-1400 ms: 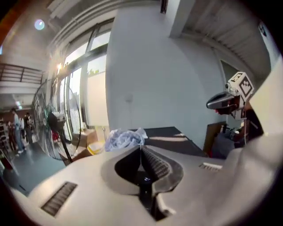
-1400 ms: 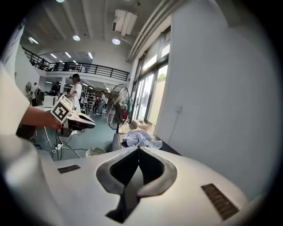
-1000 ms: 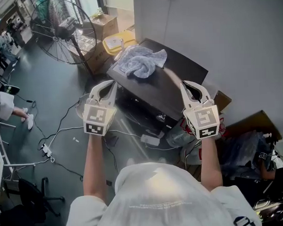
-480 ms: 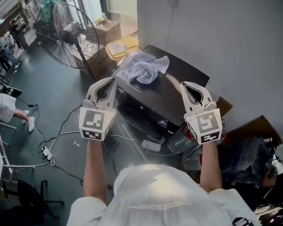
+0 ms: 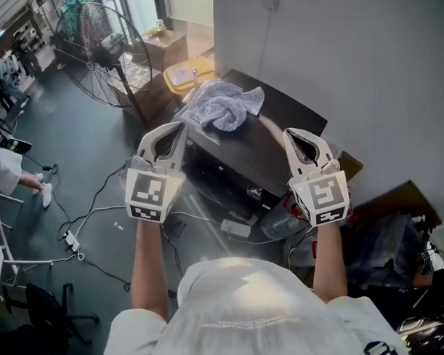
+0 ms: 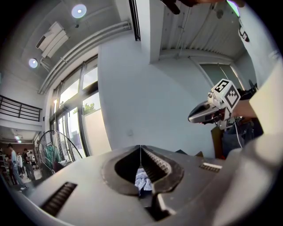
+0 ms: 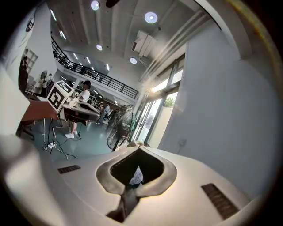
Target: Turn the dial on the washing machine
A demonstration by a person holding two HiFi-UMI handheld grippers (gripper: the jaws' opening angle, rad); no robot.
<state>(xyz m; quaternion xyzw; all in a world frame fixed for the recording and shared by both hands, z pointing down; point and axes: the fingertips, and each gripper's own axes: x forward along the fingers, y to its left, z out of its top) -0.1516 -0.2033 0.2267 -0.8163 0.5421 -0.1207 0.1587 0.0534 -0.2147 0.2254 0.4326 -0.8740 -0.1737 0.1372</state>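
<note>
Grey floor, washing machine (image 5: pixel 268 146), cloth (image 5: pixel 223 104) atop. Left gripper (image 5: pixel 181 128) and right gripper (image 5: pixel 287 134) lifted slightly, fingers pressed together, empty, clear of machine.

A crumpled pale blue cloth (image 5: pixel 223 107) lies just ahead of the left hand-held gripper (image 5: pixel 177 131), a little to its right, and well to the left of the right hand-held gripper (image 5: pixel 299 138). Farther ahead and to the left of the left one stands a big floor fan (image 5: pixel 94 54), with cardboard boxes (image 5: pixel 163 44) and a yellow object (image 5: pixel 183 72) near it. Below this gripper, thin cables (image 5: pixel 88 208) run over the dark floor (image 5: pixel 61 142) to a white power strip (image 5: pixel 71 240). To the right of the right hand-held gripper is a grey wall (image 5: pixel 371 66), and lower down a brown cardboard box (image 5: pixel 404 196).
</note>
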